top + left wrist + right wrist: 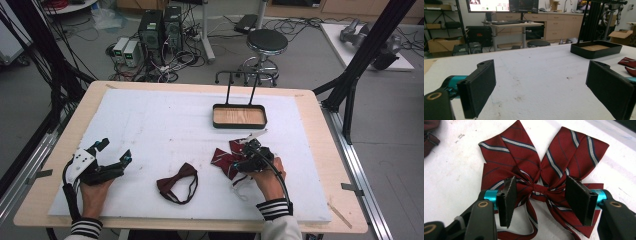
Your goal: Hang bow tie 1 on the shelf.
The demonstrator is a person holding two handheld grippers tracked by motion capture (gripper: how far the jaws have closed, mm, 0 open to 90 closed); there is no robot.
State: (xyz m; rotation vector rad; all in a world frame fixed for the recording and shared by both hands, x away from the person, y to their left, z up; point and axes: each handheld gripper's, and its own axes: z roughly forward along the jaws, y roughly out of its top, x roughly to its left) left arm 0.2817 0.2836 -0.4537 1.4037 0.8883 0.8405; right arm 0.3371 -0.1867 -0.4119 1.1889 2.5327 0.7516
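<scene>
Now the right gripper point(537, 200), jaws spread, straddles the striped bow's point(541, 167) knot, apparently ready to pinch; tray point(239, 116) at twelve o'clock; left gripper point(112, 157) idles, jaws spread.

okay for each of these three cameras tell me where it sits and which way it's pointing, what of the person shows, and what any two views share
High view: above the person's side, looking forward and down on the table; both hands, striped sleeves, left claw and right claw show.
Left gripper view: rides the left claw, low, looking level across the table toward the tray; its open jaws show.
Right gripper view: rides the right claw, looking down at the striped bow; its open jaws flank the knot.
Shared: the tray and striped bow appear in the high view too.
</scene>
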